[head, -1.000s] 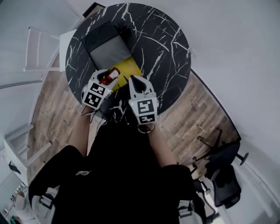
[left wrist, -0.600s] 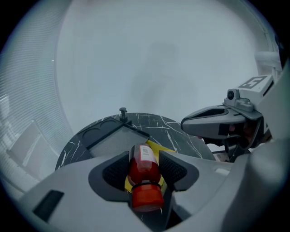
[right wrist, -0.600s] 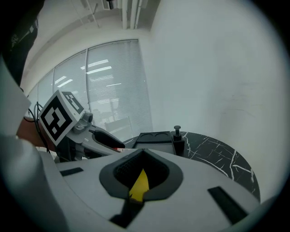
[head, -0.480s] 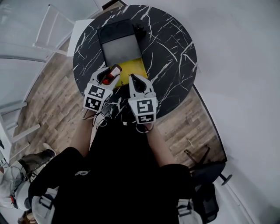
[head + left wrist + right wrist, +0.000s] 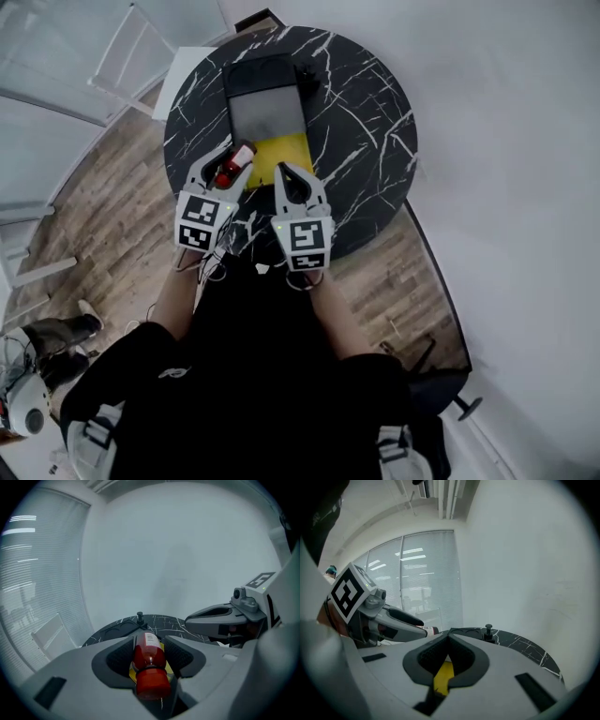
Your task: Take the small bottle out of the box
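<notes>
Nearest to the person, the right gripper had its jaws pressed together on nothing, so it seemed only to wait on the right, probably to leave room for the other hand. Just to its left, the left gripper was clamped on the small red plastic bottle with a red cap. The bottle lay flat between the pads with its cap toward the person, and this grip around the body looked firm enough to carry it. The bottle was therefore clear of the box, held above the near left part of the round black table with white marble veins, so the task seemed nearly done. Behind both grippers lay a flat yellow piece. Its near edge was covered by the jaws, and I could not tell whether it belonged to the box. Farther stood the open dark box with a grey inside; no other content could be made out in it. At its far right corner a small black knob-like object was too small to identify, and the label of the bottle was not readable.
</notes>
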{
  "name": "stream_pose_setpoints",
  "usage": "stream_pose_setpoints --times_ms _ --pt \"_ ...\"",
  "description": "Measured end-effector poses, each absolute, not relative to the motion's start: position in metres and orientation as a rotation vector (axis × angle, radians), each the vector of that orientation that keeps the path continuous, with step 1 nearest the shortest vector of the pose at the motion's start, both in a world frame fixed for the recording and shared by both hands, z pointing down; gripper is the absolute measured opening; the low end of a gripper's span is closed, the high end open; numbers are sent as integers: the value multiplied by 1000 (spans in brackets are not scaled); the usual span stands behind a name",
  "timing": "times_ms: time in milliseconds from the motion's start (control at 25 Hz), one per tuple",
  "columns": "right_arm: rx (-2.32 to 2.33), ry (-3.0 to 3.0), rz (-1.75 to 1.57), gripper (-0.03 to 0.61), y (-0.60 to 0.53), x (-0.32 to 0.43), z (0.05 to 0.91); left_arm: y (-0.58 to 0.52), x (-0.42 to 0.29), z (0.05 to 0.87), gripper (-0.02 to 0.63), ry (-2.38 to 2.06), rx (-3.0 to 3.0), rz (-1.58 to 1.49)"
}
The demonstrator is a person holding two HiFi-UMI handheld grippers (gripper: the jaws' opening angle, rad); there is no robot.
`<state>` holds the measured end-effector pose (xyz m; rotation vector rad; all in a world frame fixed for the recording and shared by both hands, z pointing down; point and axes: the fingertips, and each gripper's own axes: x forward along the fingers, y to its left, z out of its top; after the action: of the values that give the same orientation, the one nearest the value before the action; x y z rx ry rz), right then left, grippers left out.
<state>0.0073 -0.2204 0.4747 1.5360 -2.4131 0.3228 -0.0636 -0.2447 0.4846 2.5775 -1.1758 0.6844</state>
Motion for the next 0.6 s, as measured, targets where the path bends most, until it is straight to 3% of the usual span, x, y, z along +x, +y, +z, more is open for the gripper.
stream_pose_setpoints --times_ms 600 --pt "1681 -2466 117 -5 -213 29 399 -233 -63 404 197 -1349 2680 467"
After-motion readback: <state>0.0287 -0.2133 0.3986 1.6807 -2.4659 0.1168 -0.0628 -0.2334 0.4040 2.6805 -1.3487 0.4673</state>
